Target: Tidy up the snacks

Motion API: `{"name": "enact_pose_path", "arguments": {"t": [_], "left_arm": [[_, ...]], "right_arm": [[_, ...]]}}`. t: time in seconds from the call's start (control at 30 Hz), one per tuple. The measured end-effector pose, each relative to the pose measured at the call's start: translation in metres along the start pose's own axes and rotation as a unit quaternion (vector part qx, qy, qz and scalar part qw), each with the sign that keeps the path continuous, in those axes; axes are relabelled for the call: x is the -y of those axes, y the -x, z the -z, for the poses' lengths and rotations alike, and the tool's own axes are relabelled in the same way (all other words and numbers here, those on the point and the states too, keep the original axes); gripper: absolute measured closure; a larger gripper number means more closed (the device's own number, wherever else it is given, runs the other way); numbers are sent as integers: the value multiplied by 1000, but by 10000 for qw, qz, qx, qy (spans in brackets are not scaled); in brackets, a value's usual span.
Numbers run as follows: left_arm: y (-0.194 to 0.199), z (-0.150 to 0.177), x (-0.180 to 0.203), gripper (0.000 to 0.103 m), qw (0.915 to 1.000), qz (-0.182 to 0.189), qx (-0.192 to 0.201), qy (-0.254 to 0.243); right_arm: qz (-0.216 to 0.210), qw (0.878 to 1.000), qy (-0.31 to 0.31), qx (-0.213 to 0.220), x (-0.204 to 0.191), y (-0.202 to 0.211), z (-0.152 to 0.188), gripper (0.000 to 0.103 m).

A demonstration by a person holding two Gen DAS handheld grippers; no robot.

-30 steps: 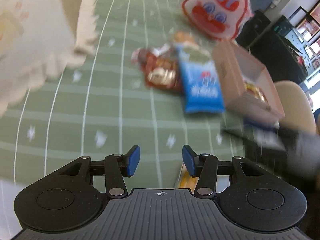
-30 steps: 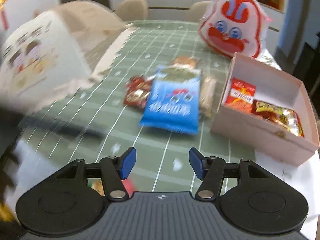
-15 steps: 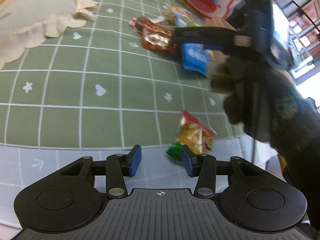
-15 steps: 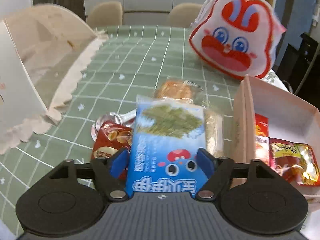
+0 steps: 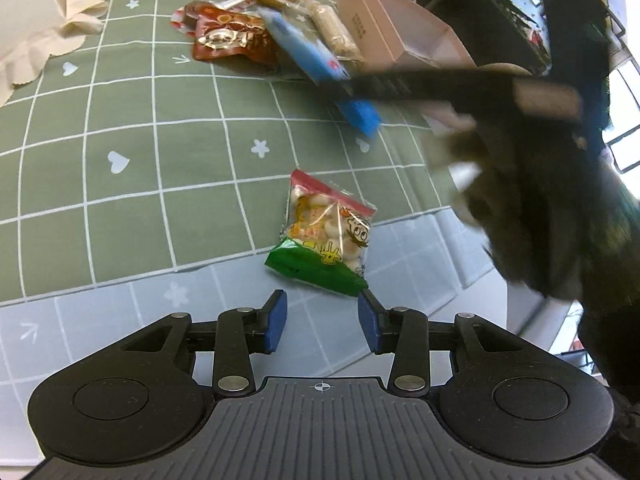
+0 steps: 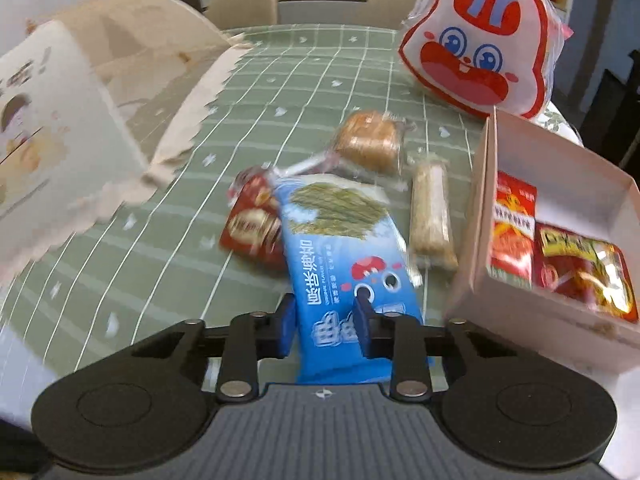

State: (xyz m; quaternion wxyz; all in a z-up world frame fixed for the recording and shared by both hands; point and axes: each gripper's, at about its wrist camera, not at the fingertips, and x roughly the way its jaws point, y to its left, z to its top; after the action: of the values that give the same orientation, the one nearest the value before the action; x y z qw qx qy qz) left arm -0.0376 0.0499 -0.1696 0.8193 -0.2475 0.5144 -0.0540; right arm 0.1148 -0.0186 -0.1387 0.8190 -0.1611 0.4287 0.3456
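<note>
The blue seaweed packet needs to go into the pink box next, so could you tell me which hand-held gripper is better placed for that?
The right hand-held gripper: its pads already pinch the blue seaweed packet, and the pink box sits just beside it. The left hand-held gripper is open, near a small green-edged snack bag.

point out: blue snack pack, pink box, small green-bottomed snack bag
blue snack pack (image 6: pixel 340 248), right wrist view, middle of its printed front.
pink box (image 6: pixel 476 216), right wrist view, its near left wall.
green-bottomed snack bag (image 5: pixel 326 228), left wrist view, its clear middle panel.

Left gripper (image 5: pixel 322 322): black body, blue pads, silver pivot screws; sleeve (image 5: pixel 560 216) seemingly dark.
</note>
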Motion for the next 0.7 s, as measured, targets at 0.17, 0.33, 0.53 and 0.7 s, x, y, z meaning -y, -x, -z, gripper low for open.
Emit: {"name": "enact_pose_path", "arguments": {"t": [0.17,0.33,0.53,0.7], "left_arm": [[5,-7,4,60,9988,-355,332,-105],[7,-19,-3,60,9977,-398,539,79],[8,-21,1,60,9983,-301,501,36],[7,-21,8,60,9985,-231,502,-37]], "right_arm": [[-139,9995,-188,-230,13,21,30,78],[-1248,9910,-349,-323,21,48,53,70],[-378,9982,51,460,23,58,49,31],[-88,9973,-494,531,48,18,17,31]]}}
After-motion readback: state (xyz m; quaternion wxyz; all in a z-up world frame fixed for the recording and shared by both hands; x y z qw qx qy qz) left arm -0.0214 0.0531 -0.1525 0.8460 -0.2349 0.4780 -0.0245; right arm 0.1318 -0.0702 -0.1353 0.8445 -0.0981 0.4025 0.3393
